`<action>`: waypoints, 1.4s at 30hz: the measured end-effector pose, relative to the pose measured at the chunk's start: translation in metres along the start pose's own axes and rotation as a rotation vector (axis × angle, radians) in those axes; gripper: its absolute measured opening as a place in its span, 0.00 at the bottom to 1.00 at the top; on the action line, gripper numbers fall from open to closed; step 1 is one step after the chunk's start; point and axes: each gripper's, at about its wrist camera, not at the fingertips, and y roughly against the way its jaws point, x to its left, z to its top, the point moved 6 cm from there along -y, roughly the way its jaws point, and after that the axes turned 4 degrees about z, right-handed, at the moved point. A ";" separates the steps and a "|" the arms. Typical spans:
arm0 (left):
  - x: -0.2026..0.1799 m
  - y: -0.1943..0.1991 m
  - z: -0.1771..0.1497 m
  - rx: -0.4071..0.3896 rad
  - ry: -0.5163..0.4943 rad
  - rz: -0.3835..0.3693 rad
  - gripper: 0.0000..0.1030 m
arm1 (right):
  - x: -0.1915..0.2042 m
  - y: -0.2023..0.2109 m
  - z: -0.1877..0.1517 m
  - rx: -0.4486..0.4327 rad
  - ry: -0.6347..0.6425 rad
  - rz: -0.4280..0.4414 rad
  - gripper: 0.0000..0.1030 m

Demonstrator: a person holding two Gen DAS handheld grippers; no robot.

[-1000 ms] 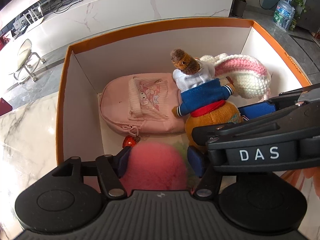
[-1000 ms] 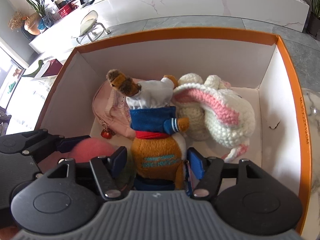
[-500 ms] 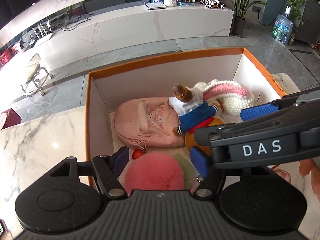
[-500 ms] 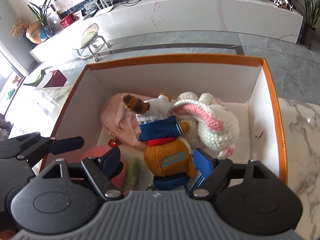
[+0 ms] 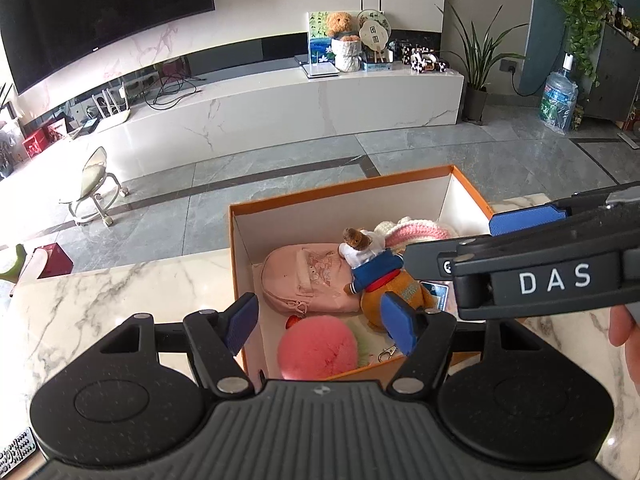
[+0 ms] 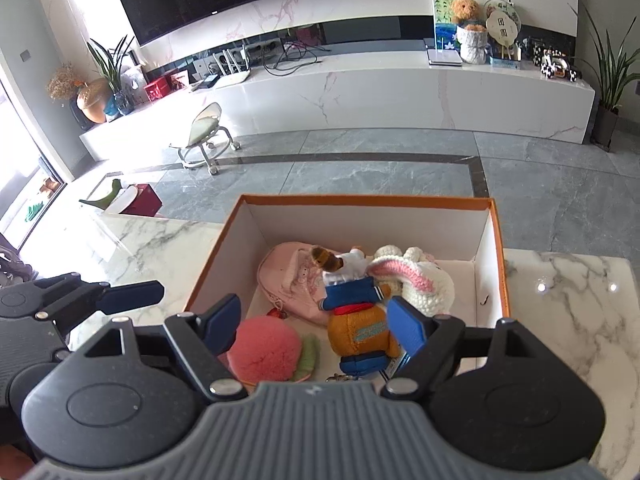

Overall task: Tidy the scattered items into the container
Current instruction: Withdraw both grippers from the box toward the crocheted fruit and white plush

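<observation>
An orange box with white inner walls [image 5: 336,193] [image 6: 360,200] stands on the marble table. Inside lie a pink backpack [image 5: 304,280] [image 6: 288,284], a brown plush in a blue and white outfit [image 5: 380,276] [image 6: 356,312], a white and pink crocheted bunny [image 5: 416,230] [image 6: 416,280] and a pink fluffy ball [image 5: 318,352] [image 6: 264,350]. My left gripper [image 5: 320,322] is open and empty, above the box's near left part. My right gripper [image 6: 314,326] is open and empty, above the near edge. The right gripper's side also shows in the left wrist view [image 5: 540,276].
The marble table [image 5: 100,300] [image 6: 568,300] extends to both sides of the box. Beyond the table is a grey tiled floor with a small stool [image 5: 94,184] [image 6: 204,136], a red box [image 6: 140,200] and a long white TV bench [image 6: 400,92].
Both grippers have pulled up and back out of the box. The left one let go of the pink fluffy ball and the right one of the brown plush; both items now lie inside.
</observation>
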 end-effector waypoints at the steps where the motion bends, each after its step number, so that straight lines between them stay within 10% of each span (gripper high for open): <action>1: 0.000 0.008 0.000 -0.011 0.001 0.000 0.77 | 0.003 0.008 -0.001 -0.013 0.005 -0.002 0.80; 22: -0.011 0.137 -0.070 -0.255 0.078 0.034 0.79 | 0.047 0.162 -0.099 -0.369 0.039 -0.153 0.80; 42: -0.011 0.135 -0.159 -0.284 0.208 0.026 0.85 | 0.041 0.191 -0.214 -0.522 -0.018 -0.308 0.80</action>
